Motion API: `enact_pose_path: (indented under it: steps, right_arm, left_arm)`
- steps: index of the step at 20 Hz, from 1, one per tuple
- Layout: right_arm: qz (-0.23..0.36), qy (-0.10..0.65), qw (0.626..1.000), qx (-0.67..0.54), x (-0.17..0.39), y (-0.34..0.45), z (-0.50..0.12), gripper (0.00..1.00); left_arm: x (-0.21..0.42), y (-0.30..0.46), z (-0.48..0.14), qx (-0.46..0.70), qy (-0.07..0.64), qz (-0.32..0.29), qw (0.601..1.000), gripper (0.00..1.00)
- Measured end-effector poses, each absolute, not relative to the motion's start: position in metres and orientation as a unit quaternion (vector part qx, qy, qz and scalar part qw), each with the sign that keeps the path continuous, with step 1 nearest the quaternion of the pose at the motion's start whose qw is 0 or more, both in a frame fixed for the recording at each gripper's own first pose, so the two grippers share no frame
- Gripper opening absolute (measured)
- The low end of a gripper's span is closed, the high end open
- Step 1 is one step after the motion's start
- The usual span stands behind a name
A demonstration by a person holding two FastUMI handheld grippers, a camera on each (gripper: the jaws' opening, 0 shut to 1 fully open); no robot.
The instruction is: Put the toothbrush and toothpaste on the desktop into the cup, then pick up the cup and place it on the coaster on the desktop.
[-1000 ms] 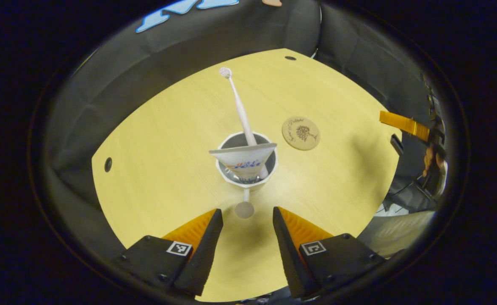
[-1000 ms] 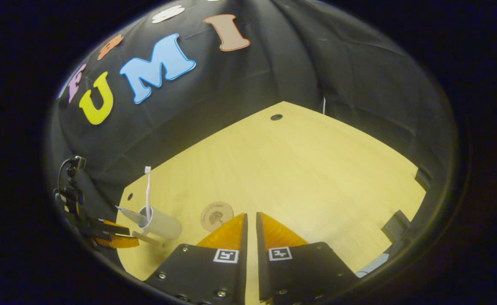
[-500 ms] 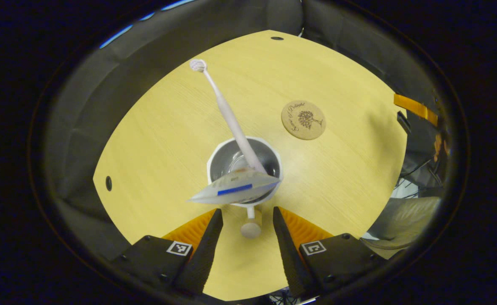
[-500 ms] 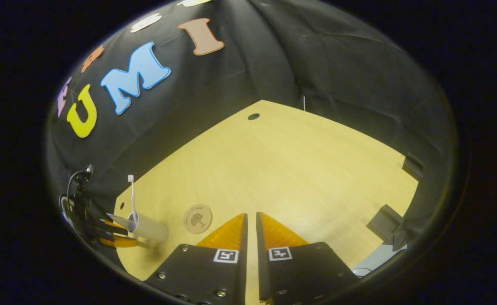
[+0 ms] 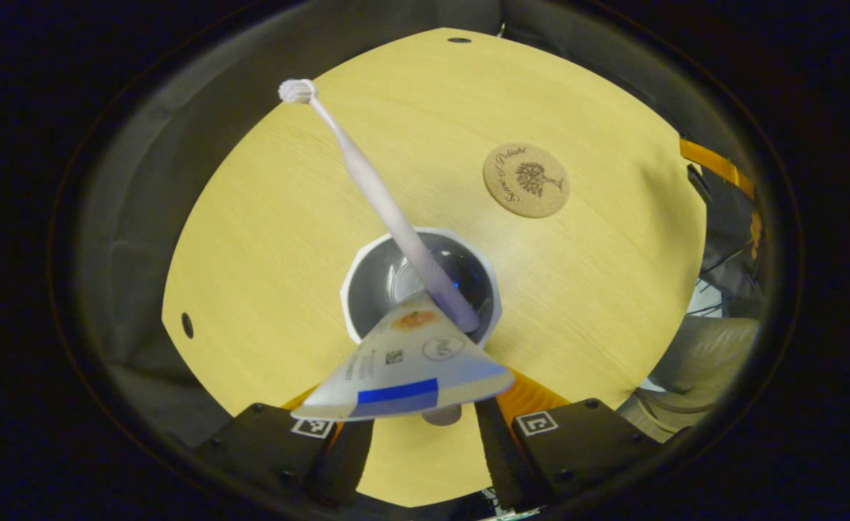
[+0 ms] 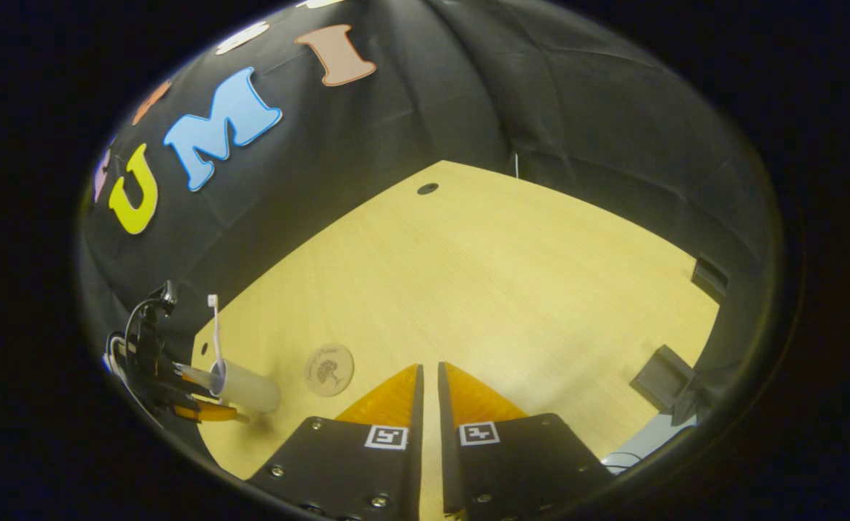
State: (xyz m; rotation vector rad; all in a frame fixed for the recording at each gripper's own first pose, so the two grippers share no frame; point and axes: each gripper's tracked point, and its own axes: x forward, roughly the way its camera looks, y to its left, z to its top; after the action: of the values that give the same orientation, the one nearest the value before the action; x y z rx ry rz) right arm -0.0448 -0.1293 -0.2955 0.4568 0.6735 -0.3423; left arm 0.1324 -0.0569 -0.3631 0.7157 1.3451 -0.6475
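pale wooden desktop, black cloth wall

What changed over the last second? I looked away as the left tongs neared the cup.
The left tongs closed in on the cup, now looking down into it, their tips hidden behind the toothpaste. Toothbrush and toothpaste remain inside; coaster and shut right tongs unchanged.
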Motion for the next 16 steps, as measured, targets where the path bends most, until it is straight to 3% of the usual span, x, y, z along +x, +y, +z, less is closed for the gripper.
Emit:
enact_pose_path:
  steps: [2,12,16]
  right_arm:
    - [-0.168,0.329,0.903,0.22,-0.046,-0.131,-0.297,0.12]
    - [-0.187,0.34,0.894,0.224,-0.052,-0.134,-0.3,0.12]
    - [-0.181,0.349,0.893,0.22,-0.052,-0.132,-0.303,0.12]
  left_arm:
    - [0.132,-0.057,-0.368,0.32,0.601,-0.288,0.673,0.76]
    - [0.137,-0.049,-0.381,0.322,0.59,-0.292,0.681,0.33]
    - [0.138,-0.041,-0.381,0.317,0.583,-0.294,0.688,0.33]
